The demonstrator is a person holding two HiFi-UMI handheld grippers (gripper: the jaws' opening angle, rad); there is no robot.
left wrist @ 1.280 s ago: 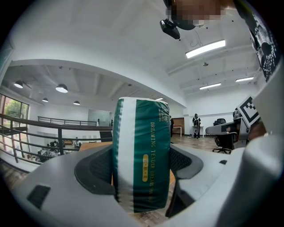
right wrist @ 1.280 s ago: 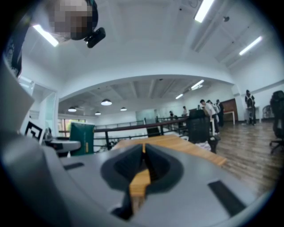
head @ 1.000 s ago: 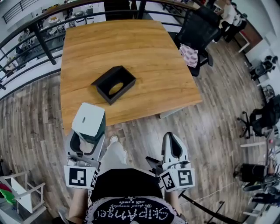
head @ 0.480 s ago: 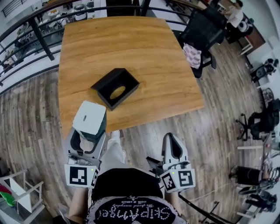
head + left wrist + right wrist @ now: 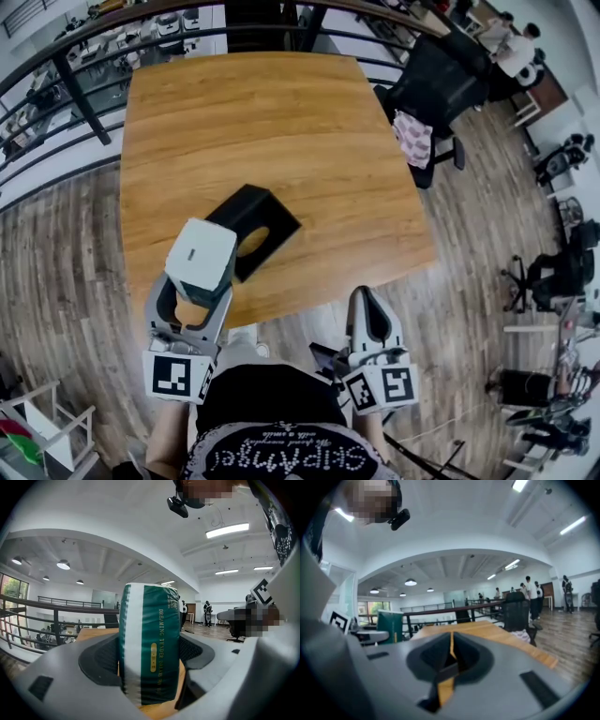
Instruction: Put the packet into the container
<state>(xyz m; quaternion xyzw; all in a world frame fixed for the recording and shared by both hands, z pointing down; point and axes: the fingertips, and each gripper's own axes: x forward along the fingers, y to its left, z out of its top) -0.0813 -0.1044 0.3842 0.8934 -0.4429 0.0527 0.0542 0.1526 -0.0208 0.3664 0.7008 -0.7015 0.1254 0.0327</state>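
Note:
A green and white packet (image 5: 200, 260) stands upright between the jaws of my left gripper (image 5: 192, 298), which is shut on it. In the left gripper view the packet (image 5: 150, 644) fills the middle, green with a white stripe and gold print. The black open container (image 5: 246, 202) lies on the wooden table (image 5: 281, 122), just beyond the packet, and the packet overlaps its near corner. An oval tan shape shows in its bottom. My right gripper (image 5: 368, 322) hangs below the table's near edge, shut and empty. In the right gripper view only a thin slit shows between the jaws of the right gripper (image 5: 451, 660).
A black office chair (image 5: 427, 80) with a patterned cloth stands at the table's right side. A dark railing (image 5: 84, 94) runs behind and to the left of the table. A white rack (image 5: 37, 431) is on the floor at lower left. More chairs stand far right.
My left gripper has carried the packet forward over the table's near edge, up to the container's near corner. The right gripper has stayed where it was.

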